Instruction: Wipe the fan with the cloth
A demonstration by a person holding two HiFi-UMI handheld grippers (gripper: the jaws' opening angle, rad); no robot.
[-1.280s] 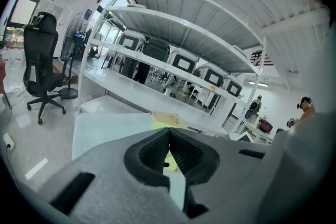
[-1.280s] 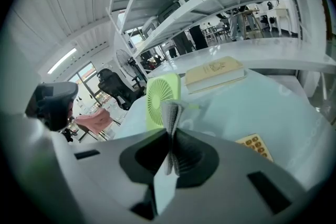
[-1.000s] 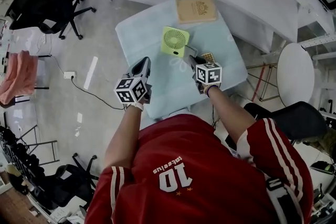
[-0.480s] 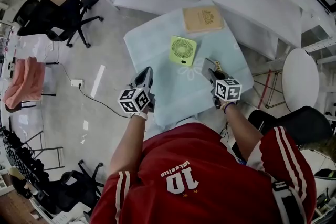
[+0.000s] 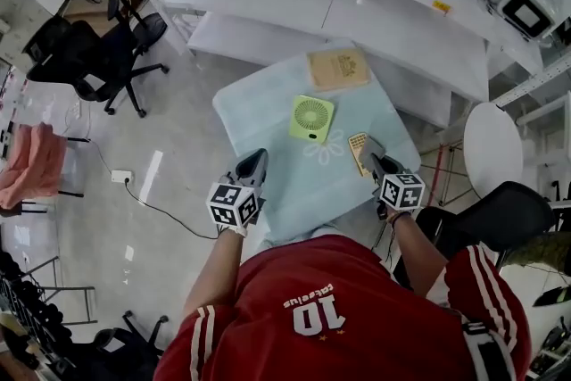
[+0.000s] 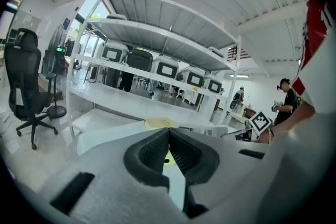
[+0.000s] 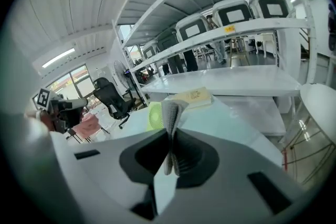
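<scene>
Holds the left gripper (image 5: 256, 158) over the near-left edge of the tabletop (image 5: 259, 98), its fingers (image 6: 149, 152) pressed together with nothing between them. Grips a folded cloth (image 7: 172, 113) in the right gripper (image 7: 171, 149) by the near-right edge, fingers clenched on its lower part and the rest standing up past the tips (tan, with a ribbed weave). Shows the green fan (image 5: 311, 118) lying flat near the tabletop's middle, grille up, near the cloth but apart from both grippers. Shows a tan book (image 5: 338, 68) at the far edge.
</scene>
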